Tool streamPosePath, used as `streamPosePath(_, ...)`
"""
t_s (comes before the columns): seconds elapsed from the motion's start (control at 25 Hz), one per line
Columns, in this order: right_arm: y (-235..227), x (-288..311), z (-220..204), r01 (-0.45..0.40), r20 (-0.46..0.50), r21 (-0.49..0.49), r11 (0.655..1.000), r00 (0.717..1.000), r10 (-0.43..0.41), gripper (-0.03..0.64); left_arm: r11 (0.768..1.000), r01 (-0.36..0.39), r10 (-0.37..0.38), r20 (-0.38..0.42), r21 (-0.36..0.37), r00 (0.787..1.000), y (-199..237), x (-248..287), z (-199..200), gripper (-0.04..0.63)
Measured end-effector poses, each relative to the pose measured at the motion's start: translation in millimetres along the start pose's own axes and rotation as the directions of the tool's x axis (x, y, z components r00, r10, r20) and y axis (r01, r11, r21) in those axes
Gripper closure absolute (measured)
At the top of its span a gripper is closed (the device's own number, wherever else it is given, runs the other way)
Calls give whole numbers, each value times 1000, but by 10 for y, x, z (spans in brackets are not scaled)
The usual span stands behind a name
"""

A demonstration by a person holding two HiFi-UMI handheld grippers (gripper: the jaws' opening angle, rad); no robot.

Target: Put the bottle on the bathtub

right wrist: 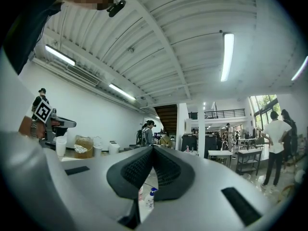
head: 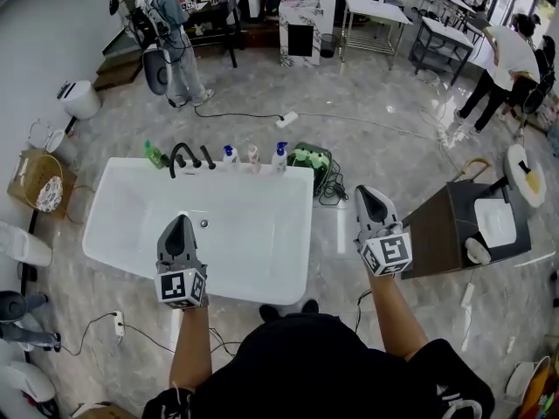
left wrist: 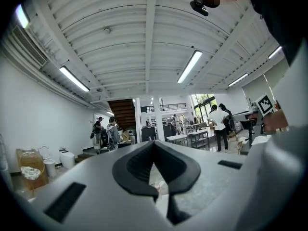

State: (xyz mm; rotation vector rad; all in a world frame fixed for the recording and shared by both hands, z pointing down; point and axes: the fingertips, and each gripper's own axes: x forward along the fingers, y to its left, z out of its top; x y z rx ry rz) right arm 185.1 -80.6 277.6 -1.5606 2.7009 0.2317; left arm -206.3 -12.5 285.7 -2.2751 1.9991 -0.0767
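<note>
A white bathtub (head: 122, 234) lies in front of me in the head view. On its far rim stand a green bottle (head: 155, 154), a black faucet (head: 183, 157) and three pump bottles: blue-capped (head: 230, 154), pinkish (head: 253, 157), blue-capped (head: 279, 156). My left gripper (head: 180, 219) hovers over the tub's near half, shut and empty. My right gripper (head: 365, 191) hangs over the floor right of the tub, shut and empty. In the left gripper view the gripper (left wrist: 154, 143) has its jaws together. In the right gripper view, under the closed gripper (right wrist: 153, 149), a blue-capped bottle (right wrist: 151, 197) shows.
A green basket (head: 311, 158) holding bottles sits at the tub's far right corner. A dark cabinet (head: 441, 234) with white items stands to the right. Cables and a power strip (head: 286, 120) lie on the floor. People stand at the back; toilets (head: 80, 99) line the left wall.
</note>
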Motion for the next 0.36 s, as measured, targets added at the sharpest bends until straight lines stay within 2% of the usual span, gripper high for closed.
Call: streamPosePath(0.36,28,44,34,-4,-5,-2,1000,1000,4,607,1000,15,-15,-10,-11,1000,-11,45,15,587)
